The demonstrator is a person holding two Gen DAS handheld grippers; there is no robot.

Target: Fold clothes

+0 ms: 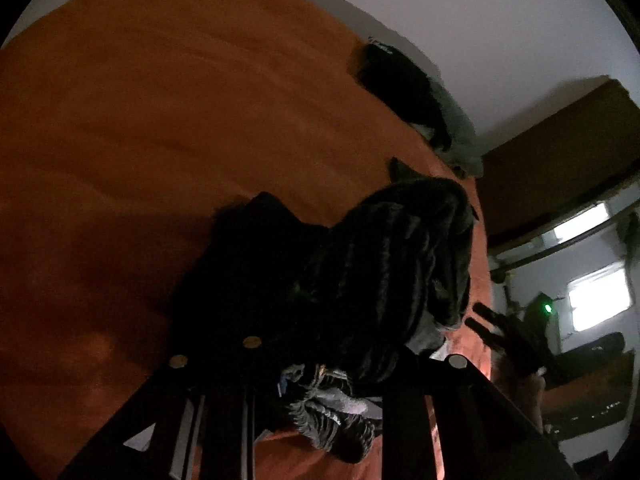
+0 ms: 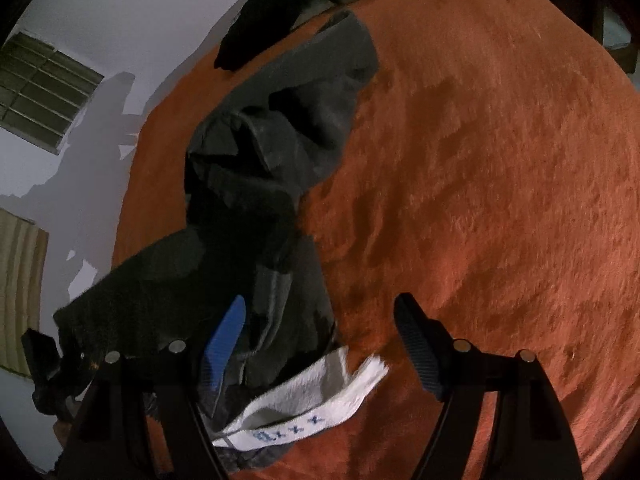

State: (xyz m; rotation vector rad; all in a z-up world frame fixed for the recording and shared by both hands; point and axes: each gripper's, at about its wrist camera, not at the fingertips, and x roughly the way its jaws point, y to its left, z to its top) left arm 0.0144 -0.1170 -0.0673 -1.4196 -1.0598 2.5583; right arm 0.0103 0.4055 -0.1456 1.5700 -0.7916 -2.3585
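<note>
Dark garment lies bunched beside my gaping right tongs; left tongs' state I cannot tell, so they may snag the white sock.

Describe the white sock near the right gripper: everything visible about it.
The white sock is short, of ribbed or terry-looking knit, with a band of small blue marks near one end. It lies flat and slightly bent on the orange blanket, its far end looking frayed or blurred. Its near part overlaps the edge of the dark grey garment. It sits low between the open fingers of the right gripper, closer to the blue finger; neither finger clearly touches it.
</note>
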